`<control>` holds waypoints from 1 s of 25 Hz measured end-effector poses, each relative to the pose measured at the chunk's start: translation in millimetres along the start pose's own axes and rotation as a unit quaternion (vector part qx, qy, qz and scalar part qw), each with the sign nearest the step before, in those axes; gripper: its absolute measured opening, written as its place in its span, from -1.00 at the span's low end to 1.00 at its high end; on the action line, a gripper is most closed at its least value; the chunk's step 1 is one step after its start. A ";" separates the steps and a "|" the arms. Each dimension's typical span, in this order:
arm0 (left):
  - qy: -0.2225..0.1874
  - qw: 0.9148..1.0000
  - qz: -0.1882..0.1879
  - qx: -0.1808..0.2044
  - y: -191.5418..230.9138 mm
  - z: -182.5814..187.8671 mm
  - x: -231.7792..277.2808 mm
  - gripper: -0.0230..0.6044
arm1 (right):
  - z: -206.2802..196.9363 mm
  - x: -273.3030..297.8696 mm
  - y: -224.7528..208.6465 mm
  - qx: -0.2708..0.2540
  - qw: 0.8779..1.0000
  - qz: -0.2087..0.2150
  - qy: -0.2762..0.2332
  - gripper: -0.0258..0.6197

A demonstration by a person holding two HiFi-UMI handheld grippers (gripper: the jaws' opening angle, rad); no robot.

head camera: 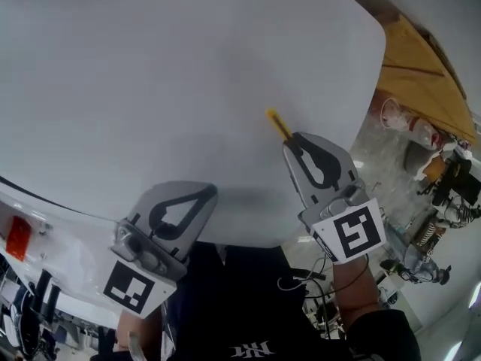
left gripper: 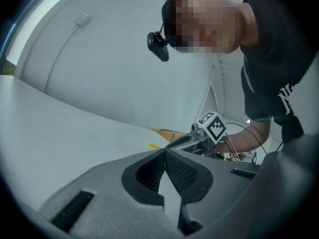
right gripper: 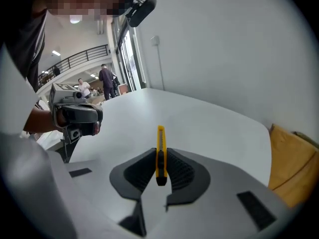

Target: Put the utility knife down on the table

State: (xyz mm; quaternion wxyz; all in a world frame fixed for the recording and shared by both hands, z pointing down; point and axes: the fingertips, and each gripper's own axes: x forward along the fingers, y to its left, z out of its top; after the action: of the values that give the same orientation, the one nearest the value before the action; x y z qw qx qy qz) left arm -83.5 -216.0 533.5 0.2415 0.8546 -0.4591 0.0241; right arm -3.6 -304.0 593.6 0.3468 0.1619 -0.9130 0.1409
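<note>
A slim yellow utility knife (right gripper: 160, 153) is clamped between the ribbed pads of my right gripper (right gripper: 160, 151), its tip pointing away over the white table (right gripper: 199, 123). In the head view the utility knife (head camera: 279, 124) sticks out past the right gripper (head camera: 291, 143), held above the table's (head camera: 165, 89) near right part. My left gripper (head camera: 213, 192) hovers at the table's near edge, jaws closed together with nothing between them. From the left gripper view the left gripper (left gripper: 165, 151) shows its pads meeting, and the knife's yellow tip (left gripper: 154, 146) shows beyond.
The round white table ends close to my body. To the right lie brown cardboard (head camera: 421, 74) and floor clutter (head camera: 432, 171). A white wall (right gripper: 224, 39) rises behind the table. People (right gripper: 107, 81) stand far off in a hall.
</note>
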 end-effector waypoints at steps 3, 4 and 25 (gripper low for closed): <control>-0.002 1.000 -0.002 -0.005 2.0 -4.6 -3.7 -0.91 | -1.2 13.2 9.1 -0.033 0.999 -0.001 0.021 -0.75; -0.006 1.000 -0.001 -0.011 3.1 -3.3 -4.8 -0.91 | -3.3 15.9 12.7 -0.043 0.999 -0.001 0.030 -0.75; 0.039 0.998 0.015 0.039 11.0 -16.8 16.6 -0.91 | -31.9 30.0 23.8 -0.108 0.986 -0.002 0.124 -0.75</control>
State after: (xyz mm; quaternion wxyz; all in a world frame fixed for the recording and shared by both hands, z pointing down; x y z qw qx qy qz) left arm -79.7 -226.6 557.0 0.2258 0.8548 -0.4606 0.0792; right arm -15.4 -276.6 633.4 0.4734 0.1065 -0.8723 0.0596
